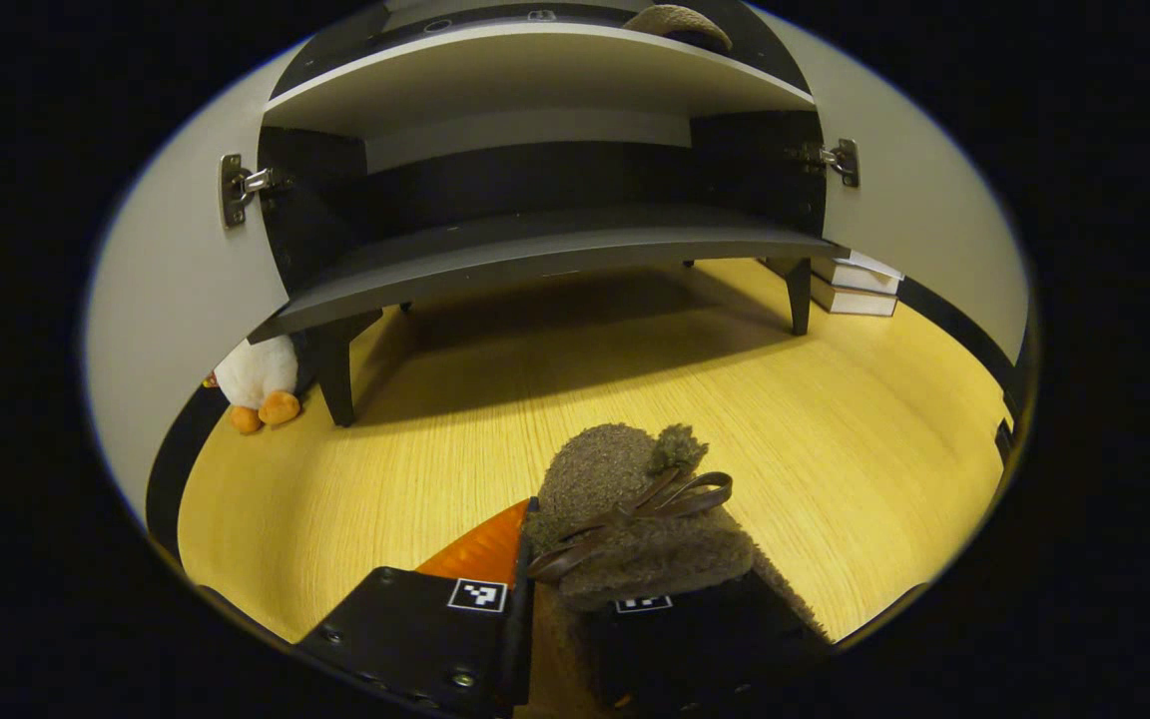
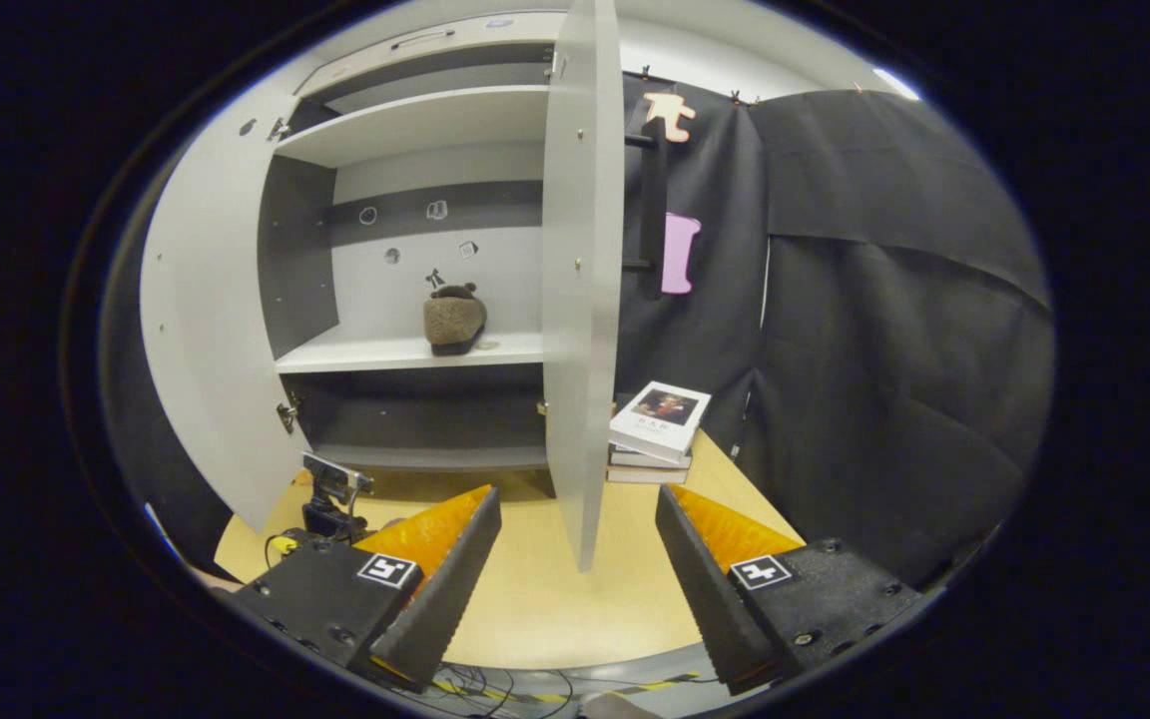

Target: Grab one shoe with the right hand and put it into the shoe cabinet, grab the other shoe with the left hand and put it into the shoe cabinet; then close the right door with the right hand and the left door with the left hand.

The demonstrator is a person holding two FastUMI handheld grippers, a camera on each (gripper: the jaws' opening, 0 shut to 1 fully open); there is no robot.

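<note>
While one shoe (image 2: 454, 320) already sat on a cabinet (image 2: 236, 300) shelf, the left tongs (image 1: 560, 619) gripped the other shoe (image 1: 635, 519) low before the open cabinet; the right tongs (image 2: 575, 579) gaped empty (both doors still open).

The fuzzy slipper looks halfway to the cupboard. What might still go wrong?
The left gripper pinches only the heel end of the soft shoe, so it may sag or slip out. The shelf edge ahead could catch its toe. The open right door stands edge-on right before the right gripper, an easy bump.
</note>
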